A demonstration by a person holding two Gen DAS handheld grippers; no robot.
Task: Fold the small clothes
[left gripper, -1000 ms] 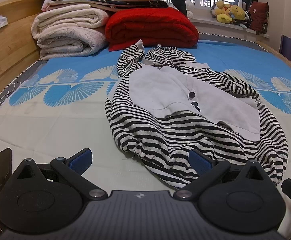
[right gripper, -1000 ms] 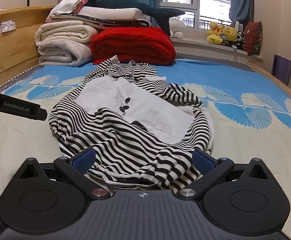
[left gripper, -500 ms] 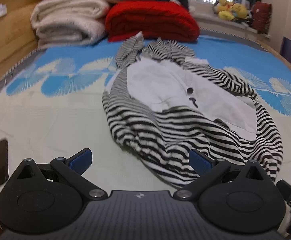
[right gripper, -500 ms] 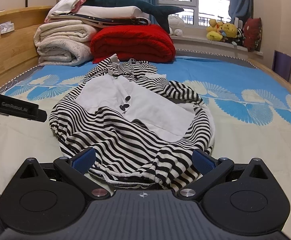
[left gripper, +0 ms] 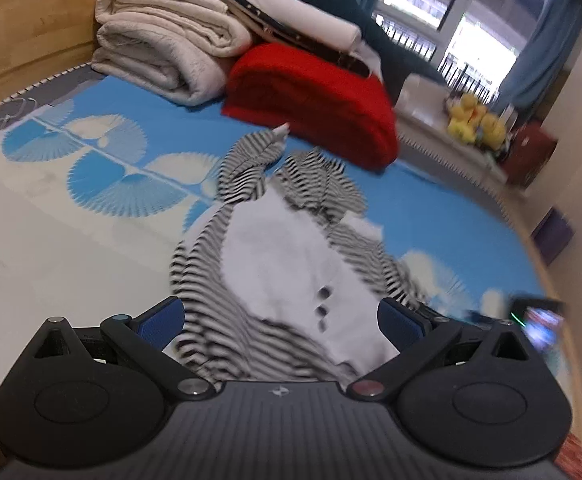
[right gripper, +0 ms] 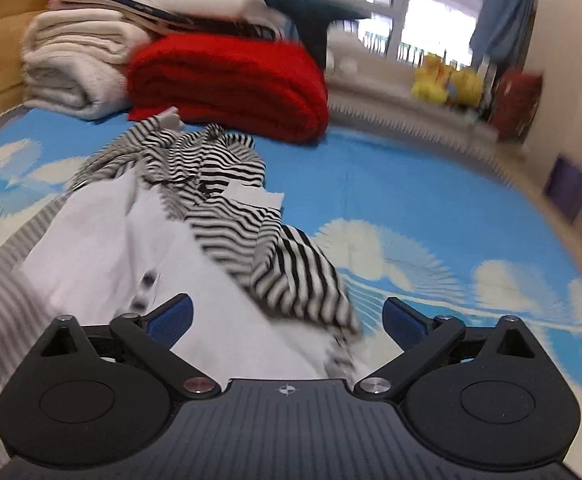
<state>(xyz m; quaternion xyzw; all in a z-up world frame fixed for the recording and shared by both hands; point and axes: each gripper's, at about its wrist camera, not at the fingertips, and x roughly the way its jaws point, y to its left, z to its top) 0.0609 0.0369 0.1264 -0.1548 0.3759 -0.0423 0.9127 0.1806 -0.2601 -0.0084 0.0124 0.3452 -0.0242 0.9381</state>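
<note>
Striped garment [left gripper: 287, 264] before red blanket [left gripper: 311, 100]

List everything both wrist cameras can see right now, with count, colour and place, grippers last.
Striped garment: one, black-and-white stripes with a white front panel and dark buttons, spread crumpled on the bed just ahead of both grippers.
Bedsheet: one, blue and cream with fan patterns, under the garment.
Red blanket: one, folded, at the far end of the bed.
Cream blankets: a folded stack, count unclear, left of the red blanket.
Yellow plush toys: blurred, count unclear, on the window ledge.
Curtains: blue, by the window.
Headboard: wooden, far left.
Left gripper: blue pads, open, holding nothing.
Right gripper: blue pads, open, holding nothing.
</note>
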